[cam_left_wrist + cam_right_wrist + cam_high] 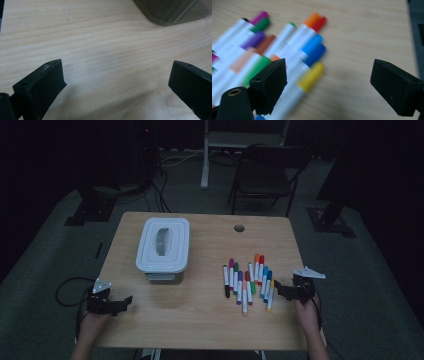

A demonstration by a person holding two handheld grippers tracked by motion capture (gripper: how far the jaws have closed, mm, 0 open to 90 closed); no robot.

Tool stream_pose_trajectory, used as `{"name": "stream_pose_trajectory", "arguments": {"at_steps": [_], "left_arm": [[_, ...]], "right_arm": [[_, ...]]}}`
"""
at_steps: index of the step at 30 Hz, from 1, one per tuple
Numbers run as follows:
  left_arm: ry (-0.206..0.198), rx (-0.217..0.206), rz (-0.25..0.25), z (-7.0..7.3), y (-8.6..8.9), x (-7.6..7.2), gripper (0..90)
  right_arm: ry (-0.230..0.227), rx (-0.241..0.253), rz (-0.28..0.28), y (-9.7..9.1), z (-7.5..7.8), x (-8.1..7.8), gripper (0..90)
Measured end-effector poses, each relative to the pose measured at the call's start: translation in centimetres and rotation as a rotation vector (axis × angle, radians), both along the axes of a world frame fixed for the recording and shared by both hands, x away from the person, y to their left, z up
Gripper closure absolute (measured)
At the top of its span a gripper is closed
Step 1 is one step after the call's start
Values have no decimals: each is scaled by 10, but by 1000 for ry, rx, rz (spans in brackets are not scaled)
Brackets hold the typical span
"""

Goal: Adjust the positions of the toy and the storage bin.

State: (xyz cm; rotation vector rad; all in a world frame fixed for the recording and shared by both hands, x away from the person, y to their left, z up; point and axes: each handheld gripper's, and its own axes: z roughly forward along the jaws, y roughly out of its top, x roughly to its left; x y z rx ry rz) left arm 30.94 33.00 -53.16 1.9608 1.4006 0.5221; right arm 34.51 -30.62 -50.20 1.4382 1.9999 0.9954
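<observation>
Markers [248,281] are lying in a loose bunch on the right side of the wooden table [200,315], none picked up yet as far as I can tell. Right gripper [278,288] is sitting just beside the yellow-capped marker [312,76], jaws spread wide and gripping nothing. Left gripper [125,302] is parked near the table's left edge, also wide open and empty. White lidded box [163,247] is sitting closed, so I'm guessing pretty much everything's left to do.

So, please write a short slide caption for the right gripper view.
Open right gripper beside a cluster of coloured markers on the wooden table, the yellow-capped marker nearest.
</observation>
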Motion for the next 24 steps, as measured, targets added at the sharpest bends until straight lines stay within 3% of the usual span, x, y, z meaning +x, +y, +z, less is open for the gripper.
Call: {"name": "stream_pose_trajectory", "arguments": {"at_steps": [4,8,11,14,19,22,24], "left_arm": [[-17,10,-20,5,-1,14,9],[-49,2,-11,9,-2,30,9],[-57,0,-14,10,-3,42,9],[-73,-17,-20,9,-4,53,9],[-102,16,-11,9,-4,75,9],[-104,6,-13,9,-4,86,9],[-105,8,-10,8,-4,92,9]], "right_arm": [[-9,-13,36,19,6,12,133],[-27,2,97,50,14,30,133],[-46,-14,148,74,16,40,133],[-34,-1,188,97,17,51,133],[-20,6,232,135,18,70,134],[-2,17,248,157,17,82,135],[-4,18,253,162,16,85,135]]}}
